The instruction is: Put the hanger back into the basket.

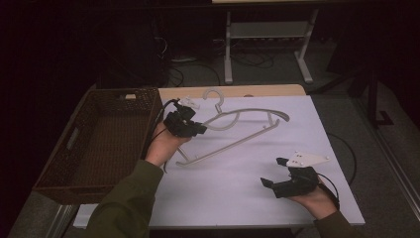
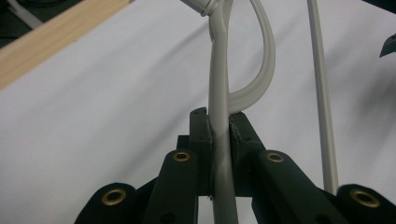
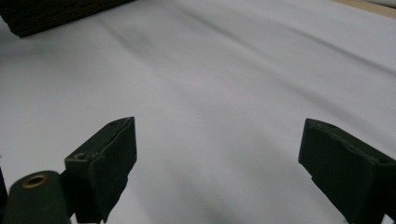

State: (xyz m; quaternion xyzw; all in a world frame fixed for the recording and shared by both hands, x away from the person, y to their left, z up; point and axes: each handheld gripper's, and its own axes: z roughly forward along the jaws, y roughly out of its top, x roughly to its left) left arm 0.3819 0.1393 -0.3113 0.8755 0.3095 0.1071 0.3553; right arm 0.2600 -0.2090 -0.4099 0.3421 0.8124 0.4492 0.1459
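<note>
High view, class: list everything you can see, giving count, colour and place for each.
Clothes hanger: one, light grey, on the white sheet, centre-left, its shoulder clamped in the left hand-held gripper.
Wicker basket: one, dark brown, left side of the table.
White sheet: one, covering the table.
Table: one, light wood edge showing at the far side.
Metal frame: one, grey, on the floor beyond the table.
Left hand-held gripper: one, black, shut on the hanger.
Right hand-held gripper: one, black, jaws apart, near the table's right front.
</note>
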